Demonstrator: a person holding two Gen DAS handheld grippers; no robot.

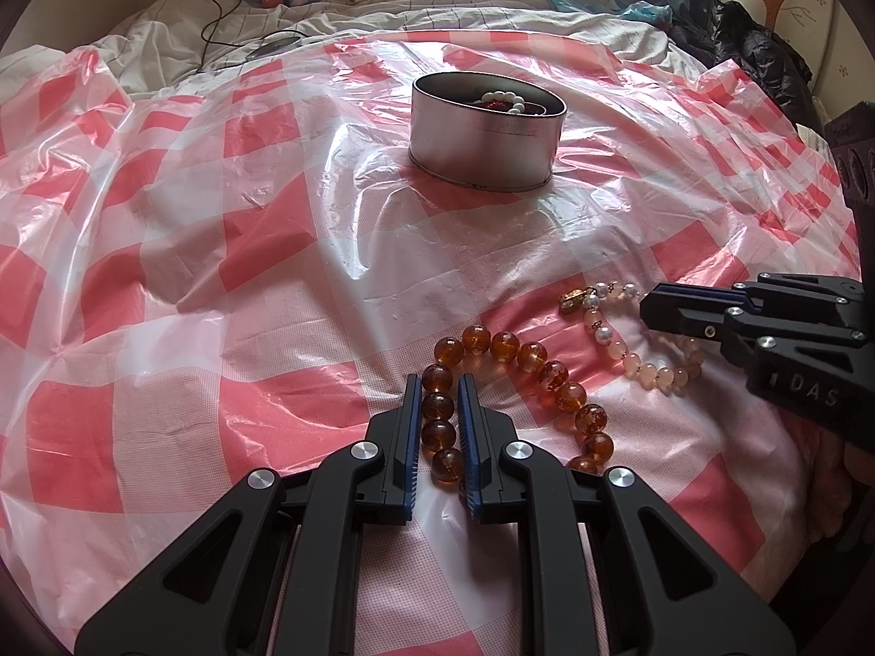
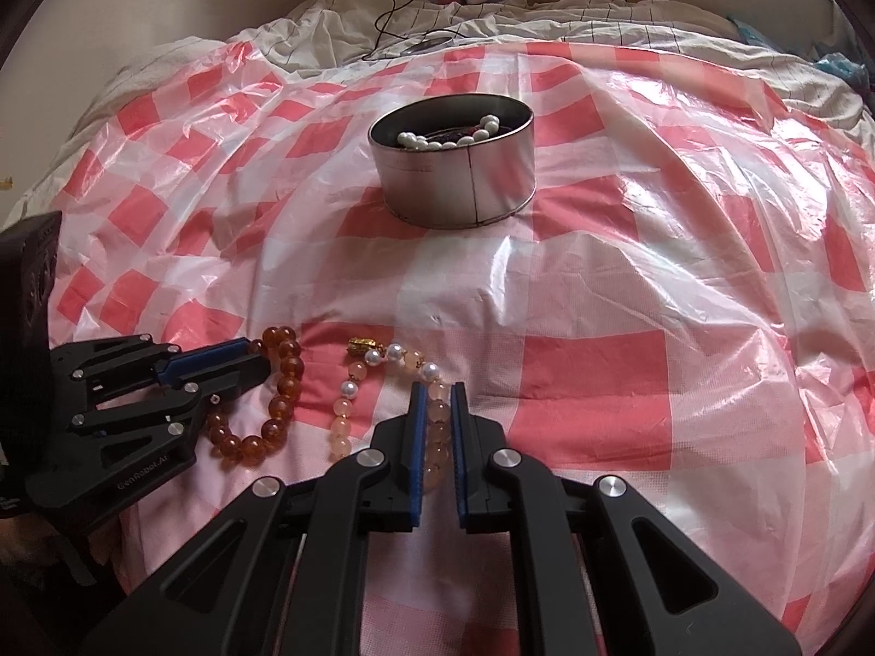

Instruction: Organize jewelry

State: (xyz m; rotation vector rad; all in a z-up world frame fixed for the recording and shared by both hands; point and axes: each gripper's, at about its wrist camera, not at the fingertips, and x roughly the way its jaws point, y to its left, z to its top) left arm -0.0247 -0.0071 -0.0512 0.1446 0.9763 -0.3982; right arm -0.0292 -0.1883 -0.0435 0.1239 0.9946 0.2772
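An amber bead bracelet point(image 1: 517, 347) lies on the red-and-white checked plastic sheet point(image 1: 273, 251). My left gripper point(image 1: 439, 382) is shut on its left side, with beads lined up between the blue pads. Beside it lies a pink and pearl bead bracelet point(image 2: 350, 388) with a gold clasp. My right gripper point(image 2: 437, 389) is shut on that bracelet's right strand. Each gripper shows in the other view: the right gripper point(image 1: 653, 311) at the pink bracelet point(image 1: 601, 336), the left gripper point(image 2: 257, 355) at the amber bracelet point(image 2: 284, 382). Farther back stands a round metal tin point(image 2: 454, 186) holding a white bead bracelet point(image 2: 437, 143).
The sheet covers a bed with rumpled white bedding point(image 1: 180, 22) behind it. A black cable point(image 1: 219, 11) runs across the bedding. Dark clothes point(image 1: 754, 49) are heaped at the right edge. The metal tin point(image 1: 481, 147) sits mid-sheet with bare plastic around it.
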